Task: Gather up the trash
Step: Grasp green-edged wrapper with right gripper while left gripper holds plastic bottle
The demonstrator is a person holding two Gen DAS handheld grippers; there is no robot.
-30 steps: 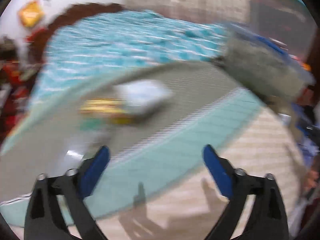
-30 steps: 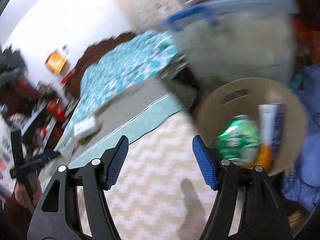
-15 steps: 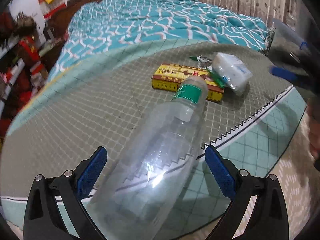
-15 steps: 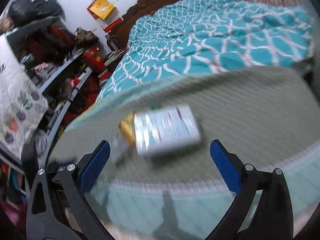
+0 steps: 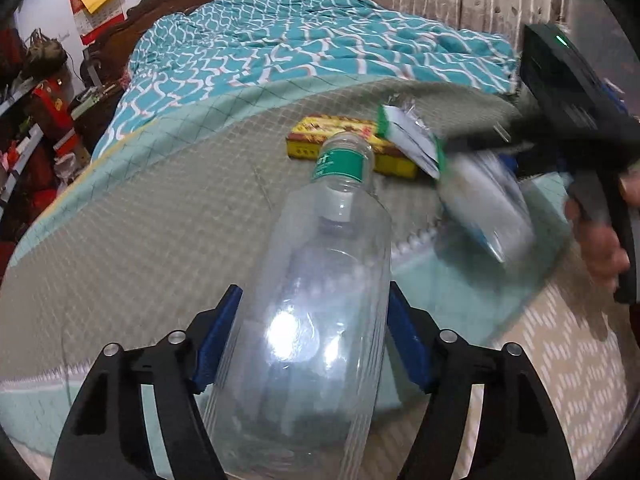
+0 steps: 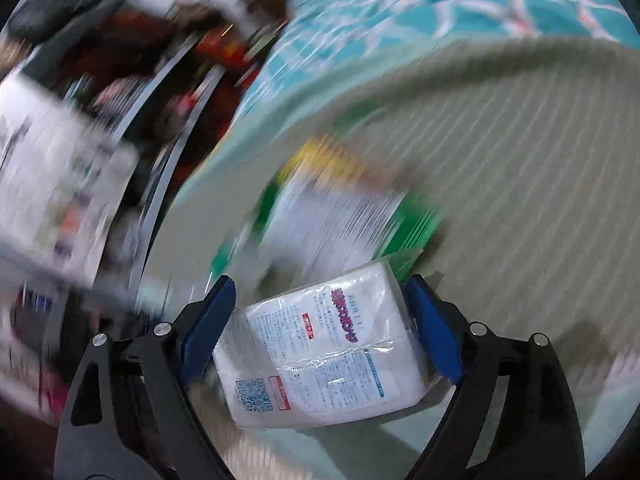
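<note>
My left gripper (image 5: 314,340) is shut on a clear plastic bottle (image 5: 316,308) with a green neck label, its blue pads pressing both sides. The bottle points away over the bed. My right gripper (image 6: 320,332) is shut on a white tissue pack (image 6: 324,356) with printed text and a QR code. In the left wrist view the right gripper (image 5: 516,160) holds that tissue pack (image 5: 488,204) at the right, blurred. A yellow flat box (image 5: 344,140) lies on the grey quilted blanket (image 5: 160,208), with a green-edged wrapper (image 5: 408,140) beside it.
A teal patterned duvet (image 5: 304,52) covers the far half of the bed. Cluttered shelves (image 5: 36,120) stand at the left. Patterned beige floor (image 5: 568,380) shows at the lower right. The right wrist view is heavily motion-blurred.
Both grippers were open half a second ago. Now the left one has shut on the bottle and the right one has shut on the tissue pack and is swinging with it.
</note>
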